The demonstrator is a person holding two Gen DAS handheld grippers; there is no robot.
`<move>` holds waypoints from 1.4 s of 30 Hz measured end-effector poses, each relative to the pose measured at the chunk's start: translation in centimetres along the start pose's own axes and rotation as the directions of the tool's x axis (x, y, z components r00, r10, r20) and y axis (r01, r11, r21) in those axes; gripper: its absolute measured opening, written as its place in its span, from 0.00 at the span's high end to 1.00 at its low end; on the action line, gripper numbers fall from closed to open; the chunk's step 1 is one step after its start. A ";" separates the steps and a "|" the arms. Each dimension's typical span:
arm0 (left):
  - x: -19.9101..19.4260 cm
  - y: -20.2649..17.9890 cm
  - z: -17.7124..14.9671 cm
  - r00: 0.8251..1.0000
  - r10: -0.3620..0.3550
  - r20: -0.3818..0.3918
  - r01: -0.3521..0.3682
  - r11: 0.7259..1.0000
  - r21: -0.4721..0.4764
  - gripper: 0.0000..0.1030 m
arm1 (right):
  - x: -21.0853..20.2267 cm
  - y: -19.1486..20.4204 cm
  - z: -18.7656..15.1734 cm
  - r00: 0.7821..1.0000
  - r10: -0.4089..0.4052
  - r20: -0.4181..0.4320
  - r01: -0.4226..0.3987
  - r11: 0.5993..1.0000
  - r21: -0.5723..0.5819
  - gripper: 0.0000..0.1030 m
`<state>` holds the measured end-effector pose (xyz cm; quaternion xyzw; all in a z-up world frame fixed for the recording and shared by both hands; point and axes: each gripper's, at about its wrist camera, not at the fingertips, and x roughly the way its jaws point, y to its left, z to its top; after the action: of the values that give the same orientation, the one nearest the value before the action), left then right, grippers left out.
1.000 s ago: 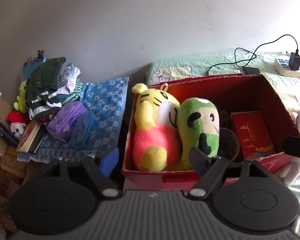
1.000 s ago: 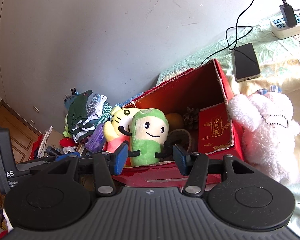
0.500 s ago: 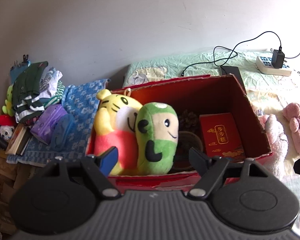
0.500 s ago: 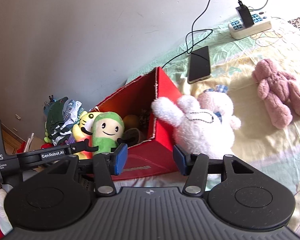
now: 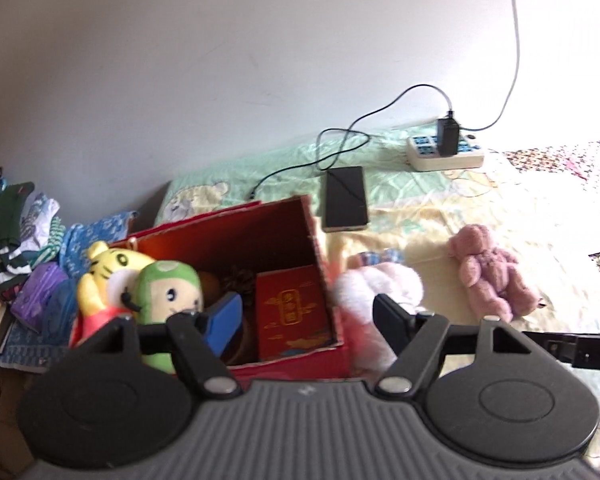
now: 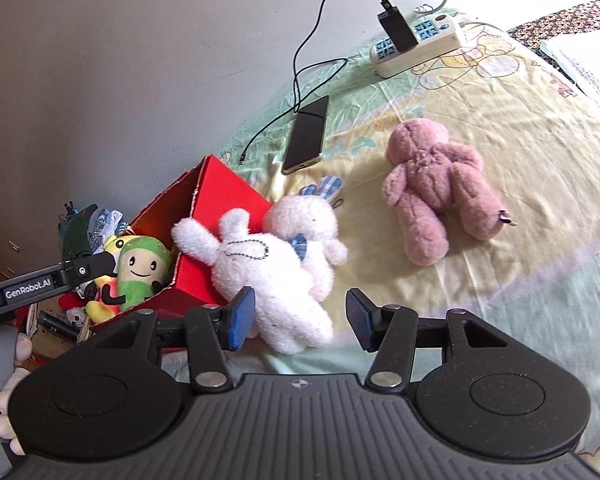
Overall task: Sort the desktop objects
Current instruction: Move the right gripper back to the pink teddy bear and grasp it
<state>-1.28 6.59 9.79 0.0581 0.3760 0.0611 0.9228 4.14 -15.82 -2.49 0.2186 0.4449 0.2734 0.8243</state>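
A red cardboard box (image 5: 312, 236) (image 6: 224, 188) on the bed holds a yellow tiger plush (image 5: 100, 276), a green plush (image 5: 164, 292) (image 6: 140, 268) and a small red gift box (image 5: 292, 312). A white rabbit plush (image 6: 276, 272) (image 5: 380, 284) leans on the box's right side. A pink bear plush (image 6: 436, 196) (image 5: 488, 268) lies face down farther right. My left gripper (image 5: 306, 322) hovers over the box's right wall; its jaws are closing with nothing gripped. My right gripper (image 6: 300, 318) stands open just above the rabbit's lower body, not touching it.
A phone (image 5: 346, 198) (image 6: 306, 134) on a black cable lies behind the box, and a power strip (image 5: 444, 152) (image 6: 416, 42) with a charger sits near the wall. Folded clothes, a blue towel and clutter (image 5: 28, 240) pile up left of the box.
Both grippers have swung right, from over the box's toys toward its right end. The rabbit and pink bear have come into view. The left jaws stand narrower than before.
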 end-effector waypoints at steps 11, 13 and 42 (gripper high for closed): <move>3.2 -10.1 -1.2 0.949 -0.309 -0.064 0.309 0.951 -0.002 0.30 | -4.8 -7.3 4.0 0.991 -0.131 -0.014 0.130 0.989 -0.066 0.47; 4.2 -11.3 -1.5 0.945 -0.319 -0.073 0.321 0.947 0.003 0.31 | -5.3 -8.0 4.9 0.984 -0.176 -0.028 0.171 0.976 -0.133 0.47; 19.3 -14.5 0.0 0.875 -0.430 -0.223 0.417 0.903 -0.102 0.48 | 8.4 -12.4 11.8 0.989 -0.110 -0.097 0.101 0.990 -0.094 0.47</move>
<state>13.46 -4.69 -5.72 -0.0567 0.4869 -0.1262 0.8625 21.22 -21.13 -9.15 0.1435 0.4847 0.2597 0.8229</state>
